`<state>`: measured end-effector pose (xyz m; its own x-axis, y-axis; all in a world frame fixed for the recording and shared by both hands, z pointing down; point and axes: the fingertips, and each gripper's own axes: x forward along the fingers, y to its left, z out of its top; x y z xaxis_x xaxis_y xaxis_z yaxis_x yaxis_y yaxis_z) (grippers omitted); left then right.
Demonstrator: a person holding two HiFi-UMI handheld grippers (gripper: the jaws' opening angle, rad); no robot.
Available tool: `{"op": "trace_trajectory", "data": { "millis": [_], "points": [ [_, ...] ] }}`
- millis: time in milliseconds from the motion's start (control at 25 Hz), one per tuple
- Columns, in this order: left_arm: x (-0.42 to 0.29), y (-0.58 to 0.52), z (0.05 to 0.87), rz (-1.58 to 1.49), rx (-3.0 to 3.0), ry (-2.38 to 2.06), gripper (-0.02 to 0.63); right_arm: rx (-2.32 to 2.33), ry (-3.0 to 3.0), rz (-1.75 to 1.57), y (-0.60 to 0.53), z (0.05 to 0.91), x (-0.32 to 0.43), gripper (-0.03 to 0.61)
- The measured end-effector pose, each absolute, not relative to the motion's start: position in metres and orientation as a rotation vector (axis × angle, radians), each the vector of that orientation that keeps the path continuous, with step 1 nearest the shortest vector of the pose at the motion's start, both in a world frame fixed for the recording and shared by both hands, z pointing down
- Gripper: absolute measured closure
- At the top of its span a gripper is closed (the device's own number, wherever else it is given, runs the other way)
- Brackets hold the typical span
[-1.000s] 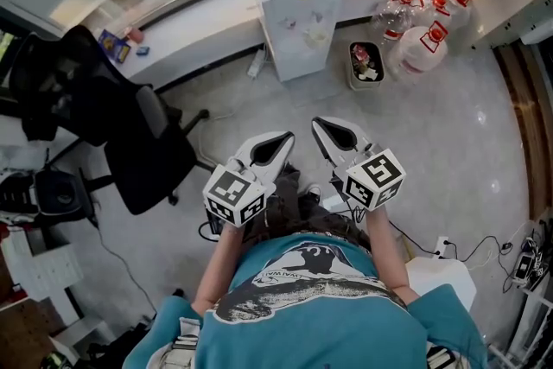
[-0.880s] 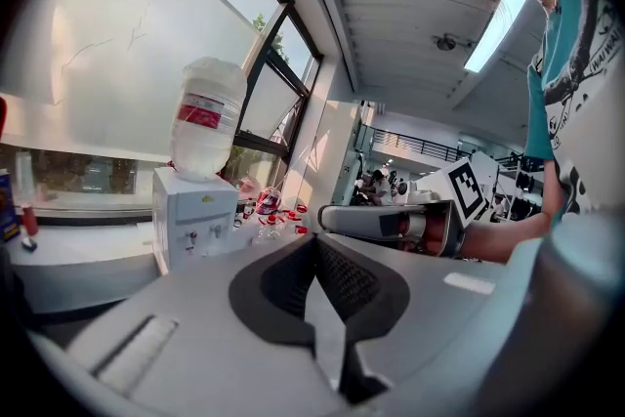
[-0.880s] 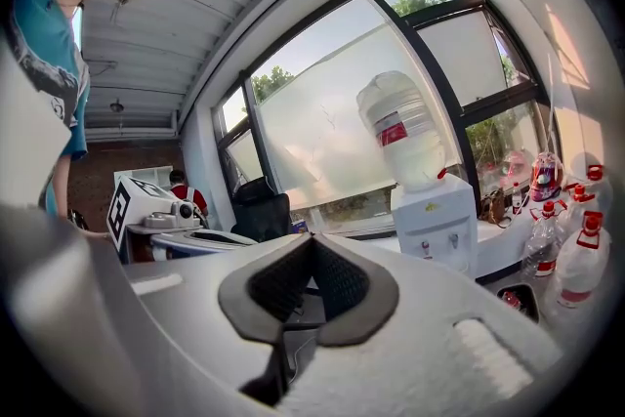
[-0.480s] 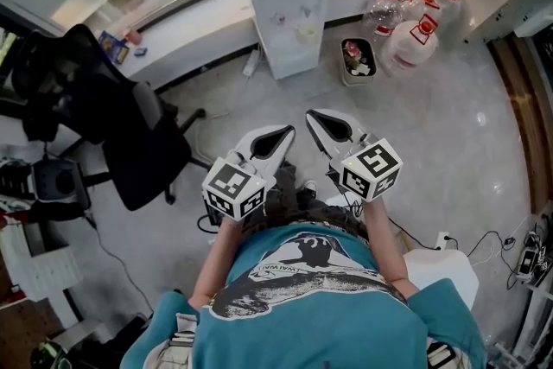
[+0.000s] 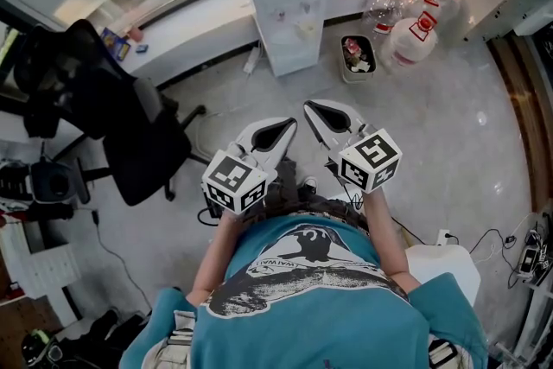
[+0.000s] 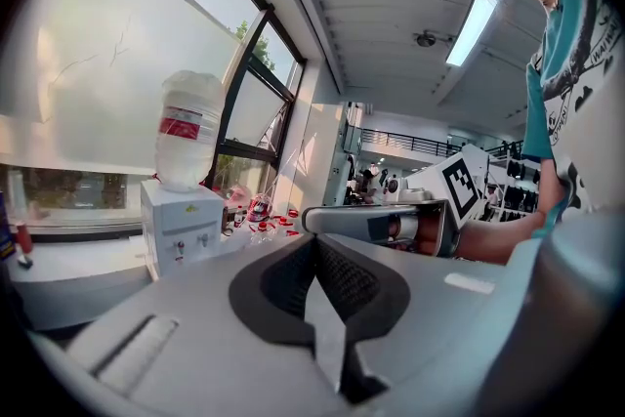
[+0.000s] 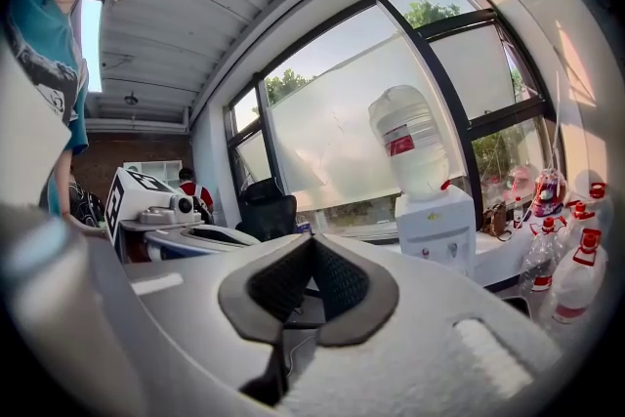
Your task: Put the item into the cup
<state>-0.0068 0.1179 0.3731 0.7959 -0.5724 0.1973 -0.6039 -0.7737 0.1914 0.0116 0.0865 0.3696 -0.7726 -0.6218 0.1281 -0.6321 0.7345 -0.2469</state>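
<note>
No cup and no item for it shows in any view. A person in a teal shirt holds both grippers side by side in front of the waist, above a grey floor. My left gripper point(image 5: 283, 129) is shut with nothing between its black pads point(image 6: 337, 280). My right gripper point(image 5: 311, 107) is also shut and empty, its pads point(image 7: 337, 283) pressed together. Each gripper view looks across the room and catches the other gripper beside it: the right gripper point(image 6: 381, 222) in the left gripper view, the left gripper point(image 7: 195, 237) in the right gripper view.
A white water dispenser point(image 5: 289, 4) with a bottle on top stands ahead by the window sill. Several spare water bottles point(image 5: 415, 22) and a small bin point(image 5: 356, 58) sit to its right. A black office chair point(image 5: 130, 134) stands at the left. Cables and a power strip point(image 5: 445, 242) lie on the floor at the right.
Both grippers have stayed shut and side by side, drifting slightly toward the dispenser. The head view has shifted a little.
</note>
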Motion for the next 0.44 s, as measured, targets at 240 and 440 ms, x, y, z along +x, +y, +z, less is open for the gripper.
{"op": "trace_trajectory", "data": {
  "millis": [240, 440],
  "points": [
    [-0.0032, 0.1204, 0.3726, 0.185, 2.747, -0.898, 0.607, 1.059, -2.889, 0.424, 0.0875, 0.3675, 0.0138, 0.578],
    [0.0002, 0.1200, 0.3728, 0.197, 2.749, -0.879, 0.607, 1.067, -2.883, 0.435, 0.0850, 0.3673, 0.0144, 0.578]
  ]
}}
